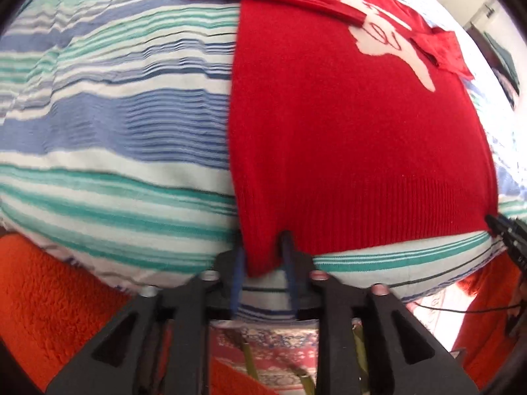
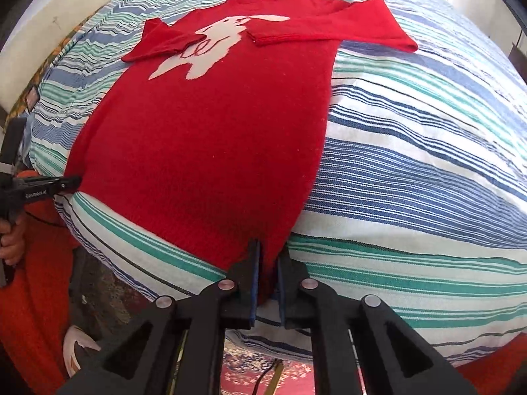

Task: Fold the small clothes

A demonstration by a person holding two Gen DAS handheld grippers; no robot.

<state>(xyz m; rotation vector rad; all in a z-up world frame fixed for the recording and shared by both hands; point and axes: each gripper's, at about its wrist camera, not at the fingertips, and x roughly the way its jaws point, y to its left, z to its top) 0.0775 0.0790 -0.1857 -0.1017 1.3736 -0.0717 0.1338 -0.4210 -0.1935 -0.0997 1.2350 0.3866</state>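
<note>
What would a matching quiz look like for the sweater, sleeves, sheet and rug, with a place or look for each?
1 sweater
2 sleeves
3 sheet
4 rug

A blue, green and white stripes
B folded across the chest
C flowered, below the sheet's edge
D lying flat, white animal on front

Pairs: 1-D, 2-B, 3-A, 4-C

Red sweater (image 1: 346, 138): collar cut off by the left wrist view's top edge. White motif (image 2: 217, 46): partly hidden under folded sleeves. Person's hand (image 2: 11, 240): cropped at frame edge.
</note>
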